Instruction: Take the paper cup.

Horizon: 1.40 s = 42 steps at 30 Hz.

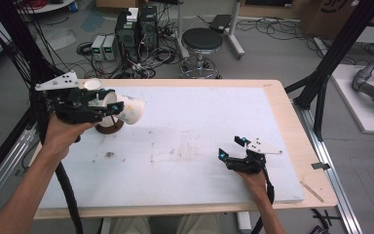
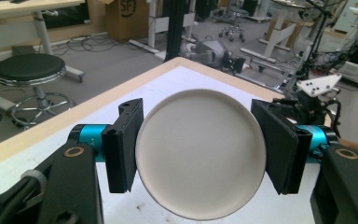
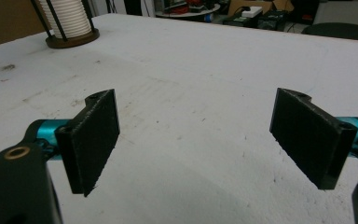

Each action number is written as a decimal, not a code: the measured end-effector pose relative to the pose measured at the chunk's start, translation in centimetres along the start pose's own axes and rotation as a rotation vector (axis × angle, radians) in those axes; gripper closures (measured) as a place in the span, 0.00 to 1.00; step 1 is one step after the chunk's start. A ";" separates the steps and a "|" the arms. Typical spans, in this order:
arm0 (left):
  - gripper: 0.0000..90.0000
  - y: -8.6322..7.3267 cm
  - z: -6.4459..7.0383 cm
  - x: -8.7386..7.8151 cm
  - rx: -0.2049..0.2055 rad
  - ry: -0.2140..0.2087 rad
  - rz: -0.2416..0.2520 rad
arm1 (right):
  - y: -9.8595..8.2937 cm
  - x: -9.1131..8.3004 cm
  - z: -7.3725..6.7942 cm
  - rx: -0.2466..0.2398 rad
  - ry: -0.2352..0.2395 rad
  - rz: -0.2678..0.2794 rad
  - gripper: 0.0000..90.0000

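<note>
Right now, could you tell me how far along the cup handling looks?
Done: one paper cup is off the table, lying sideways in the left tongs, whose pads press both sides of its base. In hand: that cup, held above the stack holder. Left: putting it down somewhere; the right tongs are open on the white table, holding nothing.

1. Worktop (image 1: 282,105): pale wood board with a white, lightly stained mat covering most of it.
2. Floor (image 1: 282,53): grey, with loose black cables.
3. Stool (image 1: 202,41): round black seat, chrome base, beyond the worktop's far edge.
4. Computer towers (image 1: 136,29): dark units on the floor, small grey boxes (image 1: 103,47) beside them.
5. Black frame struts (image 1: 336,53): slanting down at right.
6. Cardboard box (image 2: 133,18): brown, by a far desk.
</note>
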State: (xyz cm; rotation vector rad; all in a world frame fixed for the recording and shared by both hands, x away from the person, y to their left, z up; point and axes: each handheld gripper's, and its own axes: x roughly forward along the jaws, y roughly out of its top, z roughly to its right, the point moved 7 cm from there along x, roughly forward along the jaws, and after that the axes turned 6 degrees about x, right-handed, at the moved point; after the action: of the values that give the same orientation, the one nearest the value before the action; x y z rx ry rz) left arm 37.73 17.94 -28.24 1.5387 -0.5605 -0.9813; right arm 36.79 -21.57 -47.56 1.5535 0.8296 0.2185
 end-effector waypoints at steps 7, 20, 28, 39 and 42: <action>0.41 -0.9 0.5 0.3 0.012 -0.022 0.016 | 0.0 0.0 0.0 0.002 -0.001 0.001 0.18; 0.41 -3.0 1.7 1.5 0.026 -0.108 0.018 | 0.0 -0.2 -0.2 -0.019 0.019 0.020 0.18; 0.41 -4.1 1.9 2.0 0.018 -0.128 0.028 | 0.0 -0.3 -0.2 -0.017 0.021 0.026 0.18; 0.41 -5.6 1.8 2.4 -0.007 -0.152 0.041 | 0.1 -0.3 -0.2 -0.022 0.014 0.031 0.18; 0.41 -5.6 1.8 2.5 -0.005 -0.153 0.040 | 0.0 -0.3 -0.2 -0.025 0.013 0.029 0.18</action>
State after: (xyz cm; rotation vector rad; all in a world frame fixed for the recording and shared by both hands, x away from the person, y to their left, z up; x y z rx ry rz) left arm 36.60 16.18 -34.28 1.4501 -0.6927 -1.0750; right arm 36.47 -21.57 -47.39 1.5427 0.8120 0.2593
